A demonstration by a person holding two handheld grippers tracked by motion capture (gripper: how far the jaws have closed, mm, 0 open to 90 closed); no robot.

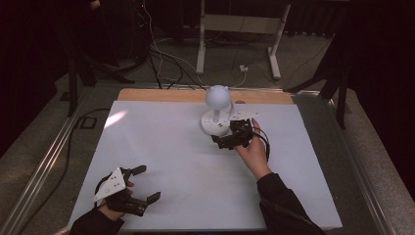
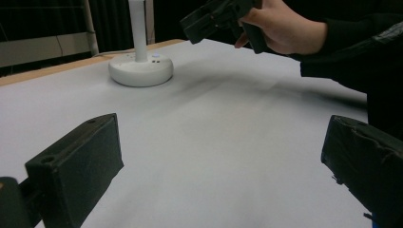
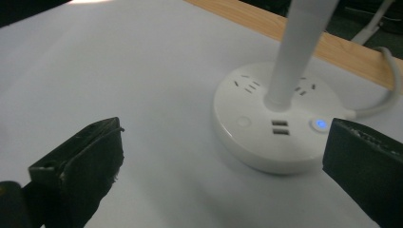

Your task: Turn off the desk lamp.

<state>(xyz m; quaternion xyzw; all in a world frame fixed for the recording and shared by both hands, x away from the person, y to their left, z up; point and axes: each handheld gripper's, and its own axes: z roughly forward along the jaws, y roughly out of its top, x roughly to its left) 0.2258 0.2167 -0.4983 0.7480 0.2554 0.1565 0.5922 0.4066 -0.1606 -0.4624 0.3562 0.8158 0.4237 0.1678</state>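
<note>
your right tongs point(image 1: 230, 138) gape empty just beside the desk lamp point(image 3: 280, 123) on the tabletop point(image 1: 186, 166); its blue button glows, so switching seems done. left tongs point(image 1: 139, 185) rest open, empty.

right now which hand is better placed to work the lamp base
Right: the right tongs hang open beside the lamp base, its buttons just ahead. The left tongs sit at the near table edge, far off.
</note>
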